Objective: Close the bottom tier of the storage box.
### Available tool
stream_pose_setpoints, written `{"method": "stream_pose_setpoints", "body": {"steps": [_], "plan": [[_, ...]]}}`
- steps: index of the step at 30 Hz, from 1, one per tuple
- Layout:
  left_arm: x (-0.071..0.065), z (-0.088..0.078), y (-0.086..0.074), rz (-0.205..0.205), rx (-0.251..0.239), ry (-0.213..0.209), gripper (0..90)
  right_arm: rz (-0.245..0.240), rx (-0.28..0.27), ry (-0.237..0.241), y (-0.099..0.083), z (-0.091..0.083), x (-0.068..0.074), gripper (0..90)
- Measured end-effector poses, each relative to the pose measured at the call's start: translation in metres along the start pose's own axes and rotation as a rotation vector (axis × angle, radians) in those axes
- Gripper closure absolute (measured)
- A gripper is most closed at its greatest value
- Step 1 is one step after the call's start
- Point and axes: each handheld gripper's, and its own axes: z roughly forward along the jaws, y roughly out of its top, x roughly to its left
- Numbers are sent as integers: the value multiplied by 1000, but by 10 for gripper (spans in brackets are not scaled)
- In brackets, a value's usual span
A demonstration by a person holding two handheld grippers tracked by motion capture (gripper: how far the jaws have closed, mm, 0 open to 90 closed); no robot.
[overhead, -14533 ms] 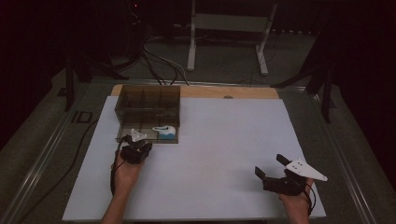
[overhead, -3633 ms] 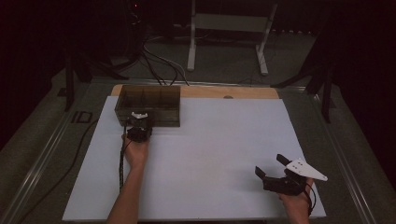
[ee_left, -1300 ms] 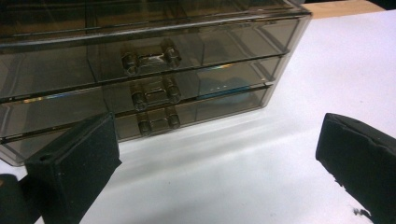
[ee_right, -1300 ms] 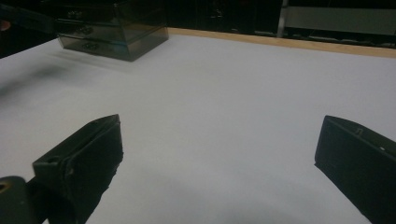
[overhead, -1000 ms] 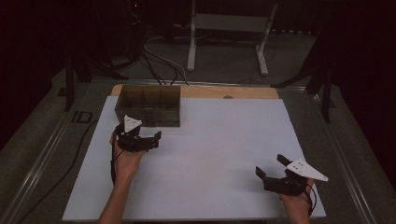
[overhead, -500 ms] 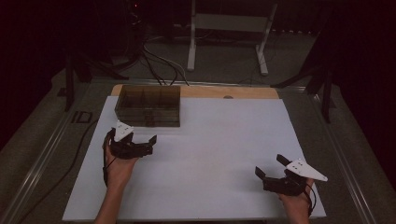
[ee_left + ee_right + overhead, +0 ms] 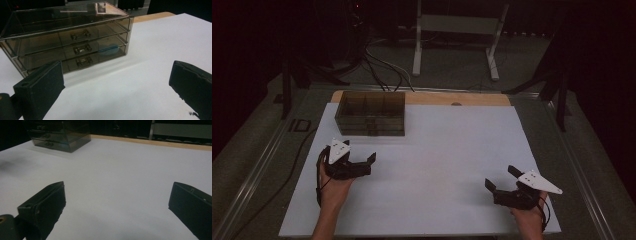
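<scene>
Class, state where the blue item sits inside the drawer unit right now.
In the left gripper view the blue item lies in the middle drawer of the smoky drawer unit, right of that drawer's handle, beyond the open left gripper.

Dim room, lit white mat, soft focus.

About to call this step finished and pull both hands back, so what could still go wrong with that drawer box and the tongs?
1. The left tongs hang open close in front of the smoky plastic drawer box; a forward drift could nudge it along the white sheet.
2. The drawers look shut in the left gripper view, but tinted fronts and dim light make a small gap hard to rule out around the blue item.
3. The right tongs sit near the sheet's front edge and might catch it.
</scene>
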Motion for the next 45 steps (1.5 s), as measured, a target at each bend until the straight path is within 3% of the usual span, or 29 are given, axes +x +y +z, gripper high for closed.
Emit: {"method": "stream_pose_setpoints", "body": {"steps": [13, 18, 30, 32, 36, 45], "plan": [[6, -24, -14, 21, -24, 2, 13, -1, -4, -2, 0, -1, 0, 13], [8, -35, -22, 22, -36, 25, 13, 1, -4, -1, 0, -1, 0, 13], [12, -56, -41, -3, -61, 32, 13, 2, -10, 1, 1, -1, 0, 13], [12, -57, -41, -6, -63, 34, 13, 3, -11, 2, 1, -1, 0, 13], [13, -59, -41, -47, -99, 23, 13, 1, -9, 2, 1, 0, 0, 12], [13, -53, -41, -62, -107, 26, 13, 3, -9, -9, 1, 0, -2, 13]]}}
